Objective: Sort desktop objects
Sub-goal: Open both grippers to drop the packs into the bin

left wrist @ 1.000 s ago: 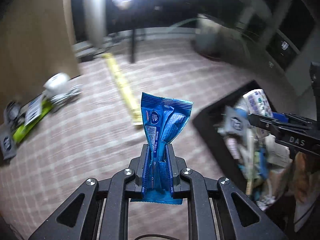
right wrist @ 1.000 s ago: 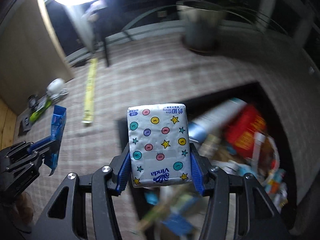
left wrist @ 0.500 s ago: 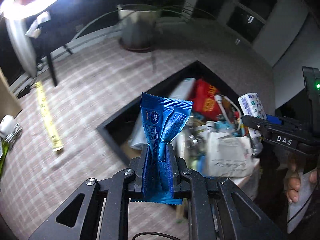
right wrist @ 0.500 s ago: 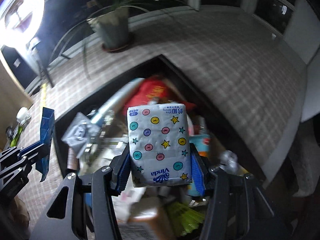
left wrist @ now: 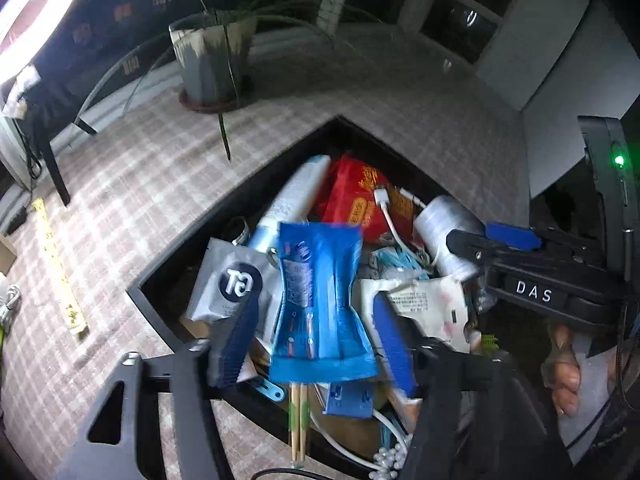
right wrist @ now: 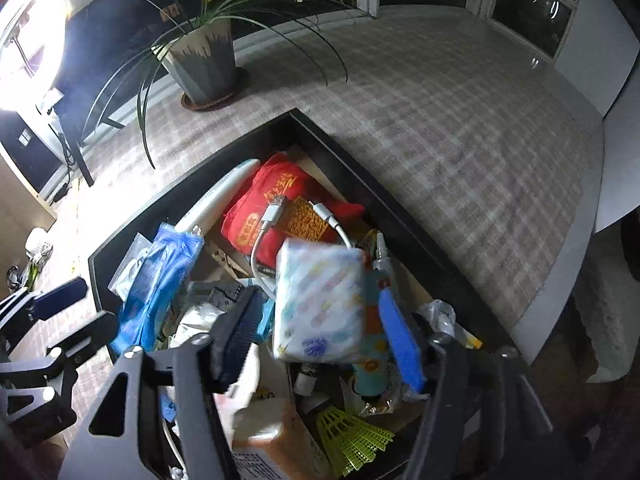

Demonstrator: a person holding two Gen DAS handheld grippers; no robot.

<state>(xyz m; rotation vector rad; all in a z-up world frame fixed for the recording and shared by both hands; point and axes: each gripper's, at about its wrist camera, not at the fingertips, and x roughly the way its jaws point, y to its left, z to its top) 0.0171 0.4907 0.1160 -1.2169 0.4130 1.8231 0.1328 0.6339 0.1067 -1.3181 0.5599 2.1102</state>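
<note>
Both grippers hang over a black box crammed with several items. My left gripper is opening. The blue snack packet sits loose and blurred between its spread pads, with gaps on both sides. My right gripper is opening too. The star-printed tissue pack is blurred between its pads, which stand clear of it. Each gripper shows in the other's view, the right gripper at the right and the left gripper at the left.
In the box lie a red pouch, a white cable, a white tube and a yellow shuttlecock. A potted plant stands behind it on the checked cloth. A yellow ruler lies left. The table edge runs right.
Both grippers swung from over the cloth to above the box. Their jaws have spread, and the blue packet and tissue pack, gripped before, now sit loose between the pads.
</note>
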